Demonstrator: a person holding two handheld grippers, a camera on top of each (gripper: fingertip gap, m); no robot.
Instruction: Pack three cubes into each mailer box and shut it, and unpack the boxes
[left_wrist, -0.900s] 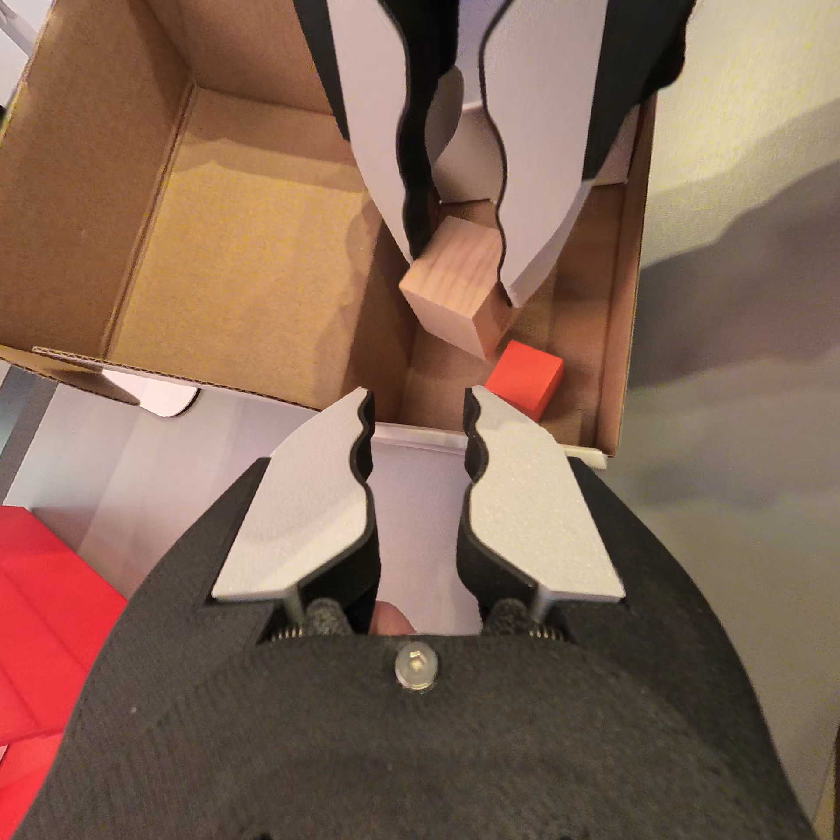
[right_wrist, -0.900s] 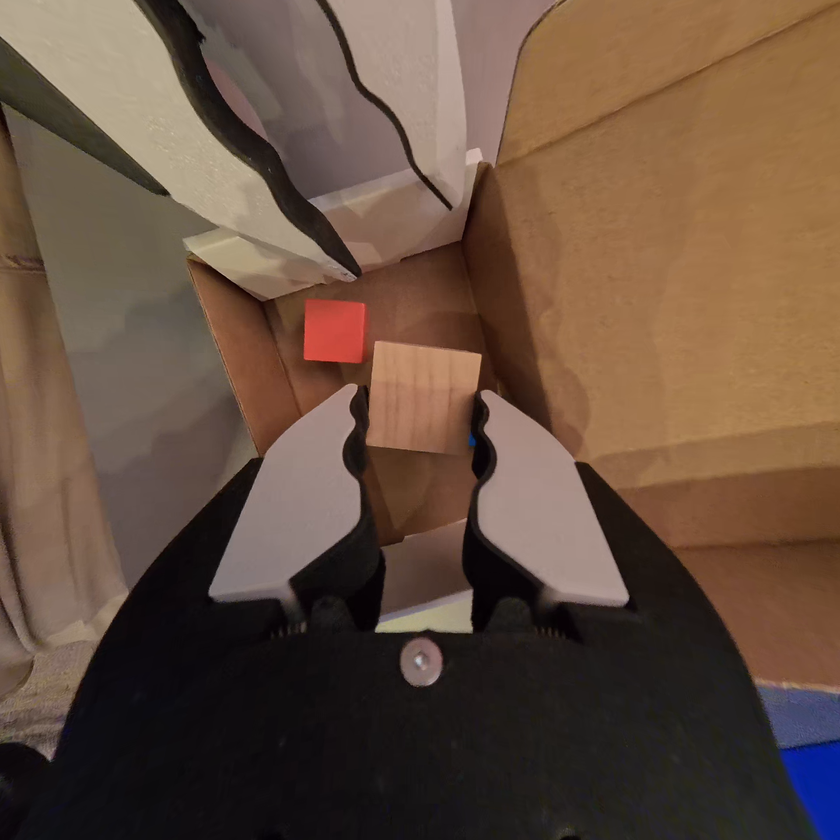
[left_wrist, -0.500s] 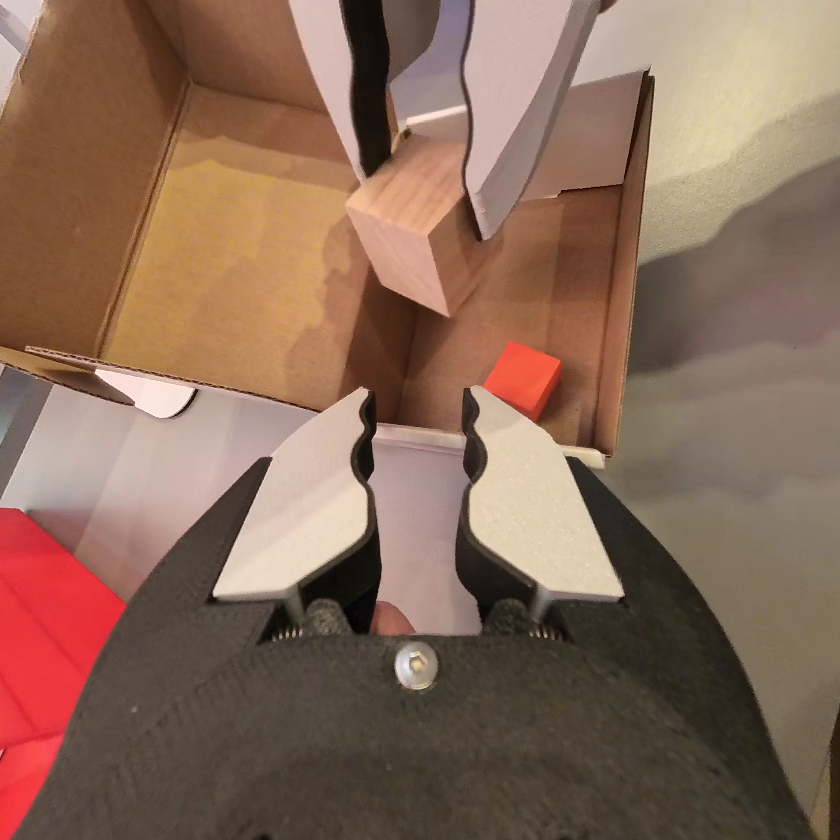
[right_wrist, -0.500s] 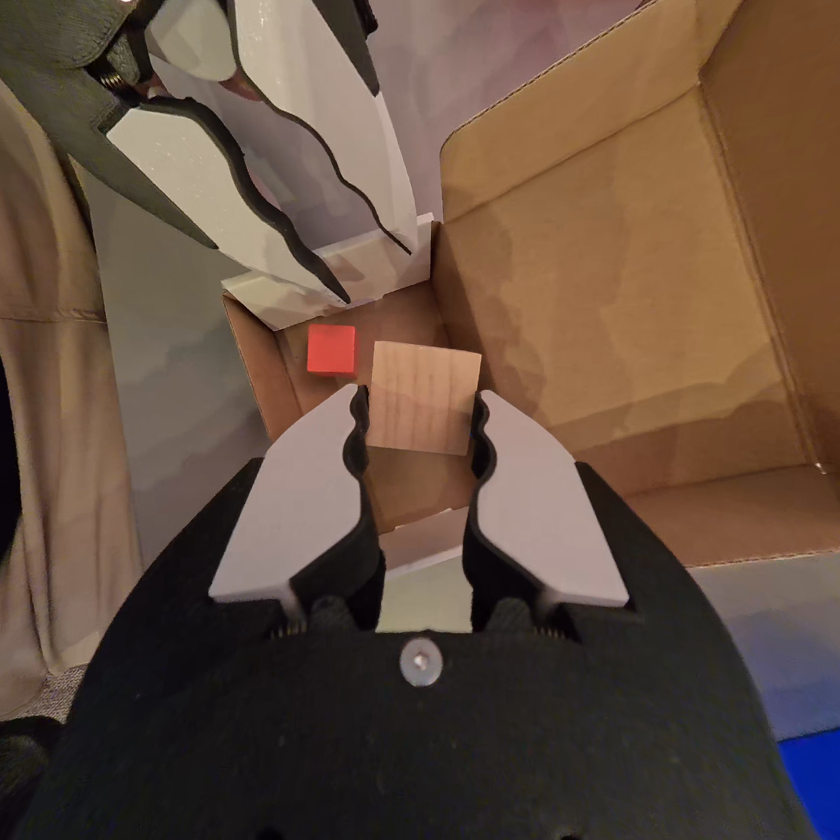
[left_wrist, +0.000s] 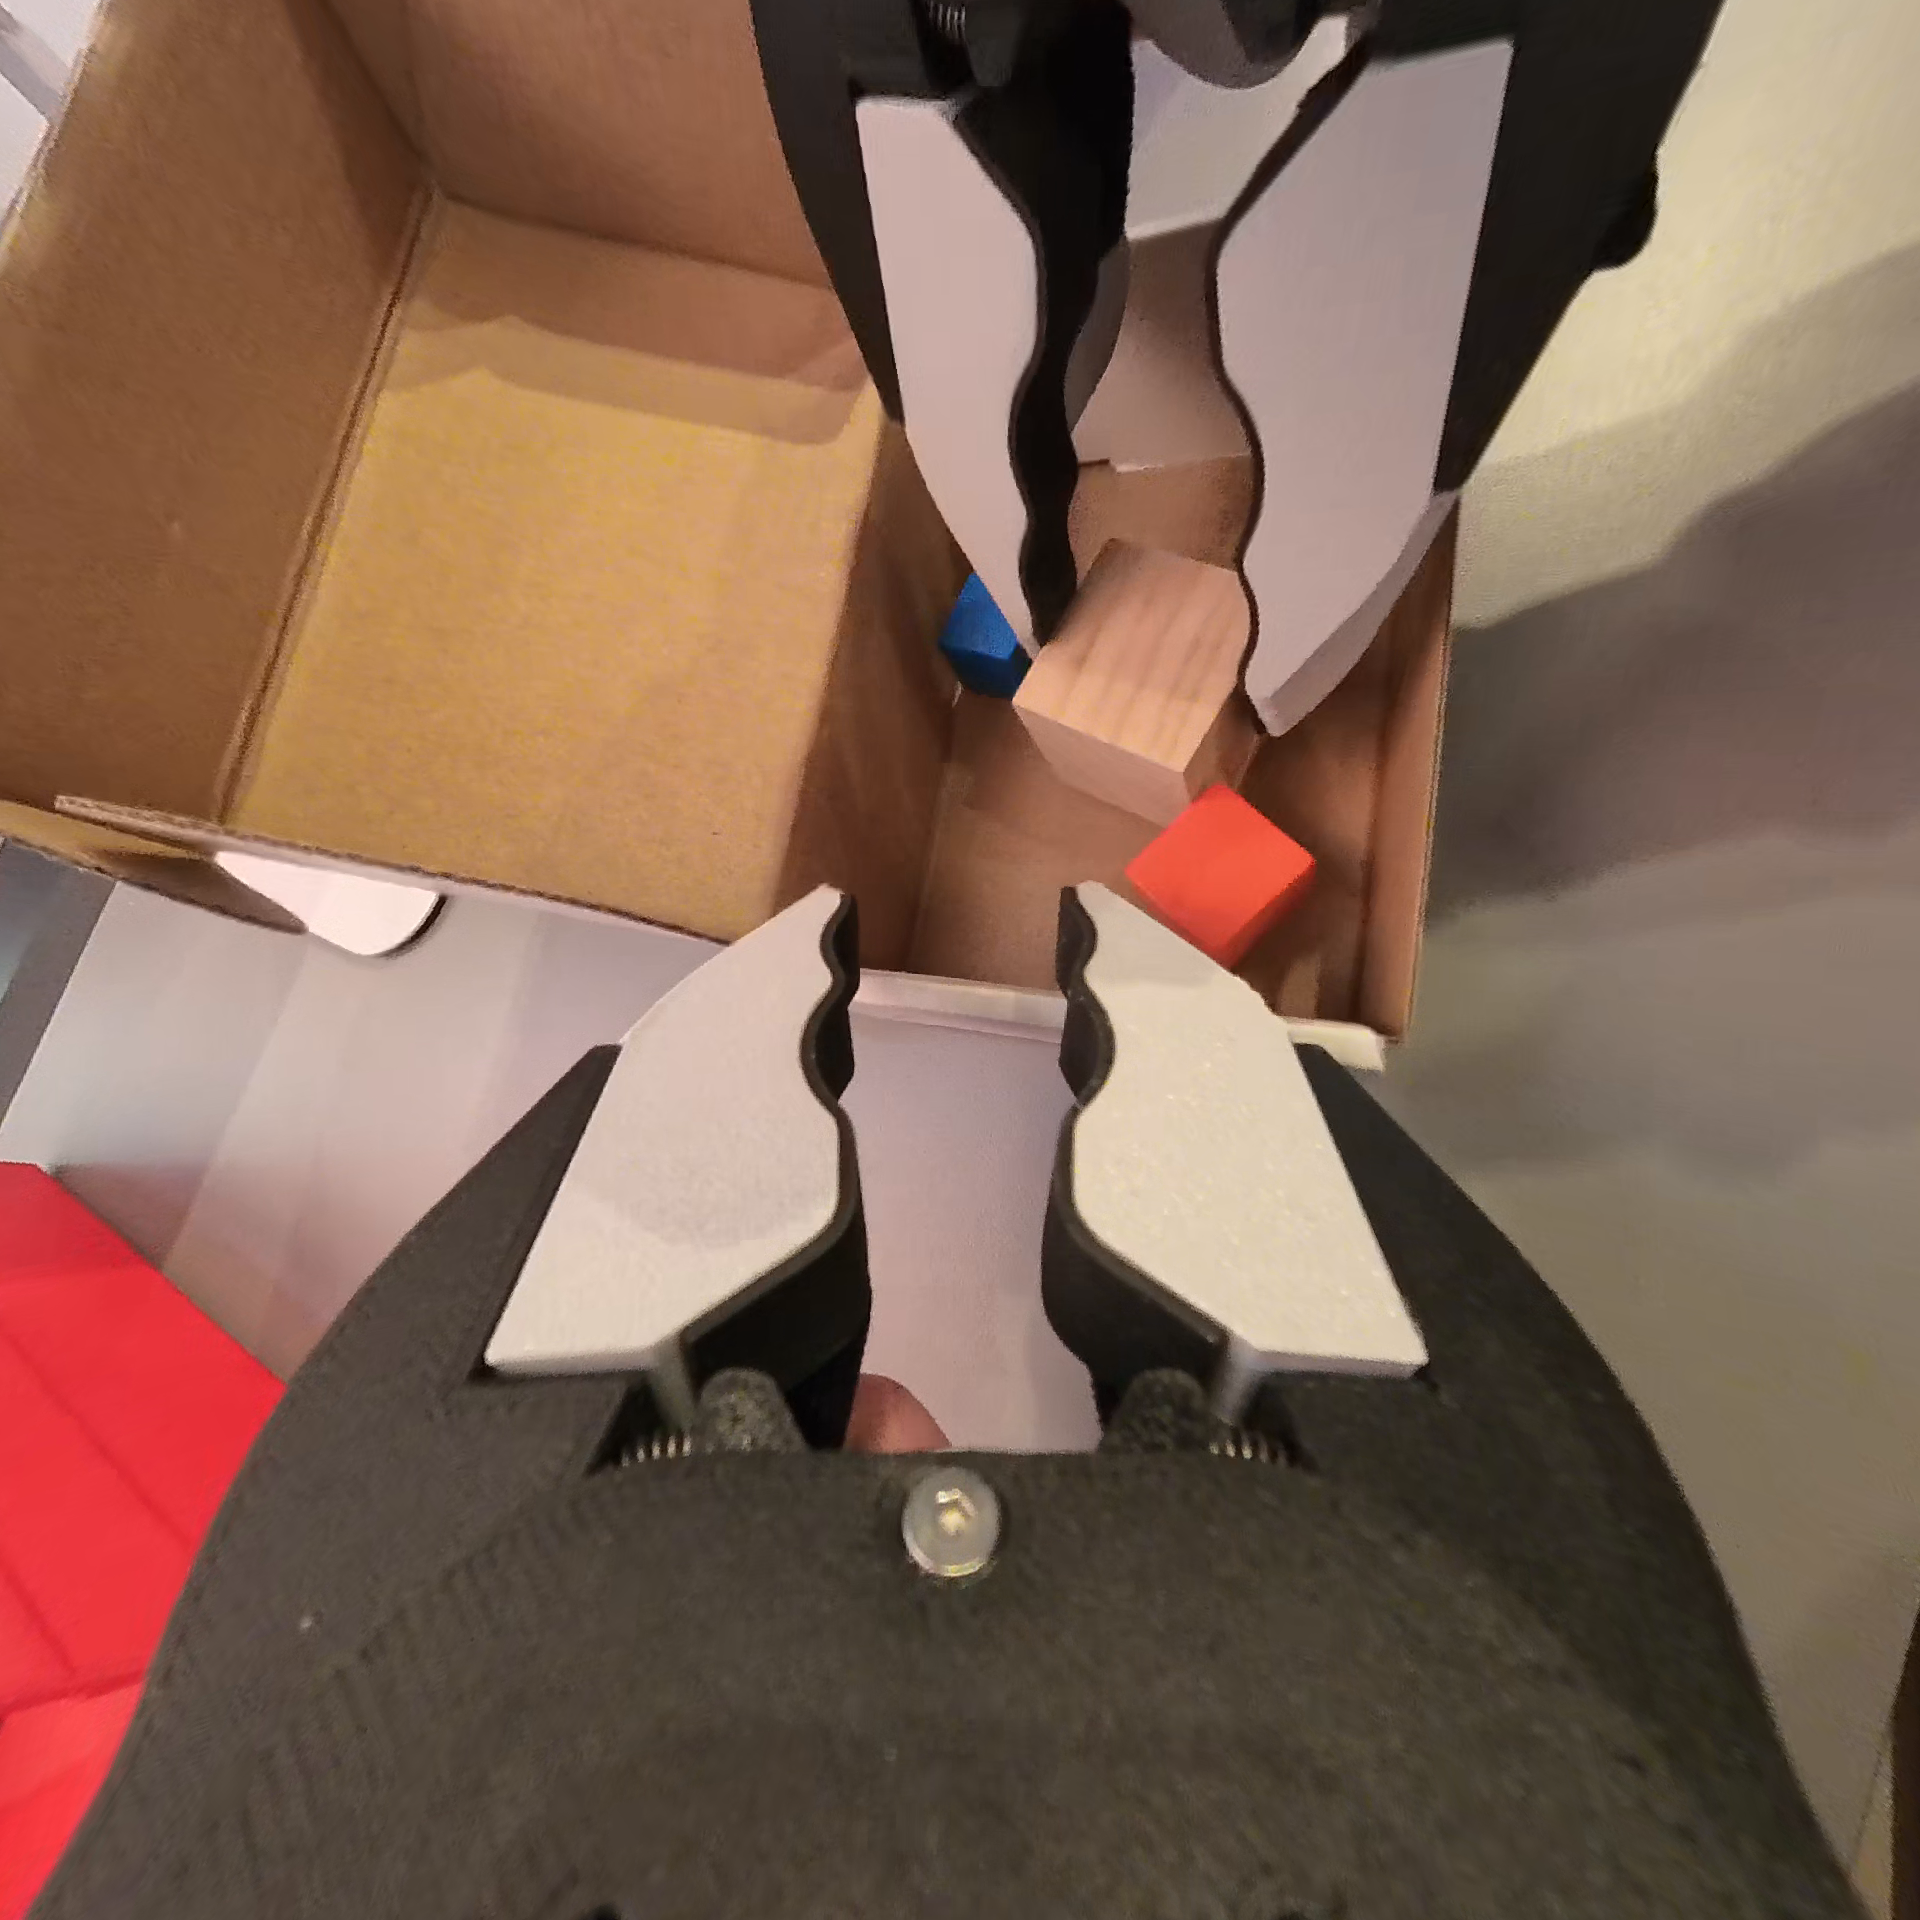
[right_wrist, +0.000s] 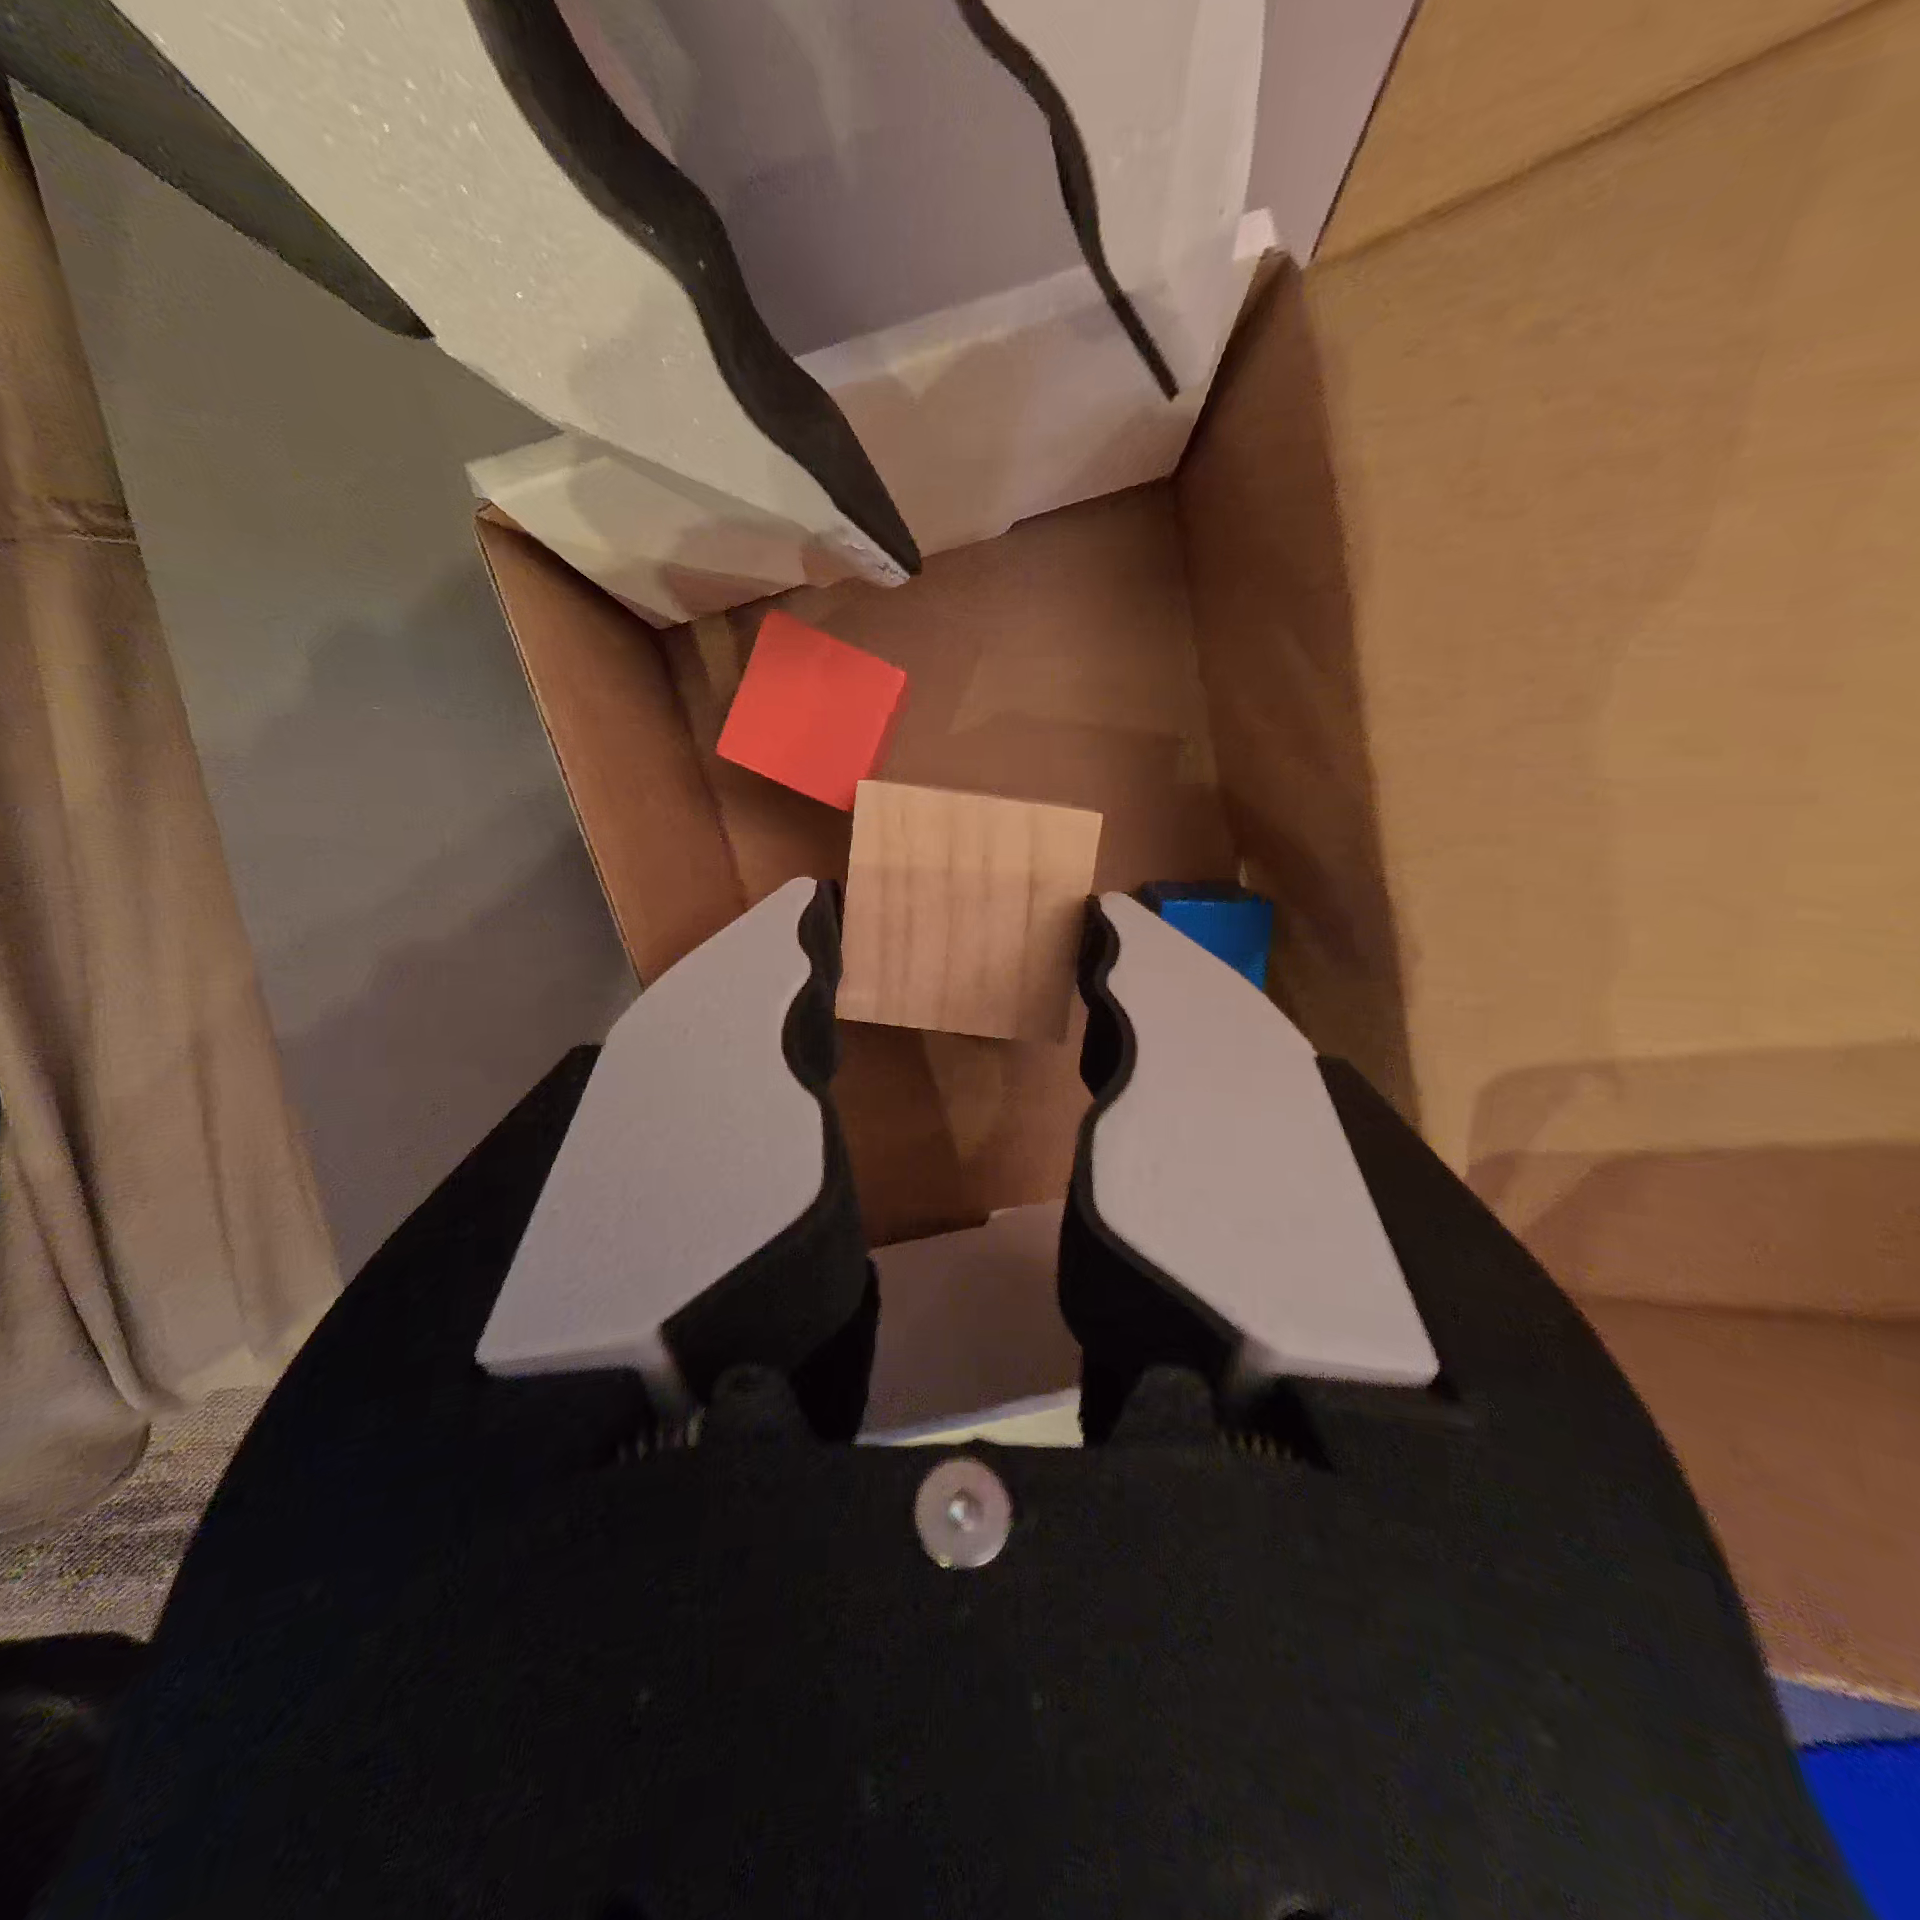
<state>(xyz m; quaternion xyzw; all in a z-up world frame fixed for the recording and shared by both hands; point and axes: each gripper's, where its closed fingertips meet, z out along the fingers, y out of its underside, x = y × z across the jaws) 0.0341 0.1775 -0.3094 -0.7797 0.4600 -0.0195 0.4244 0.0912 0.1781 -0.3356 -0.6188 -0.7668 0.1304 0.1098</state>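
1. Where half a second ago it was lifted above the box floor, the wooden cube (right_wrist: 971, 914) now sits low inside the mailer box (right_wrist: 1299, 644), pinched between the fingertips of the right hand-held gripper (right_wrist: 956, 935).
2. Just beyond that cube lies the red cube (right_wrist: 810, 707), closer to it than before; whether they touch I cannot tell.
3. A blue cube (right_wrist: 1216, 925), hidden earlier, now shows just right of the right hand-held gripper's right fingertip.
4. Spread and holding nothing, the left hand-held gripper (left_wrist: 956, 935) hovers at the box's near white wall (left_wrist: 956, 1008), as before.
5. Left of the cubes' compartment, the open lid panel (left_wrist: 520, 582) lies bare.
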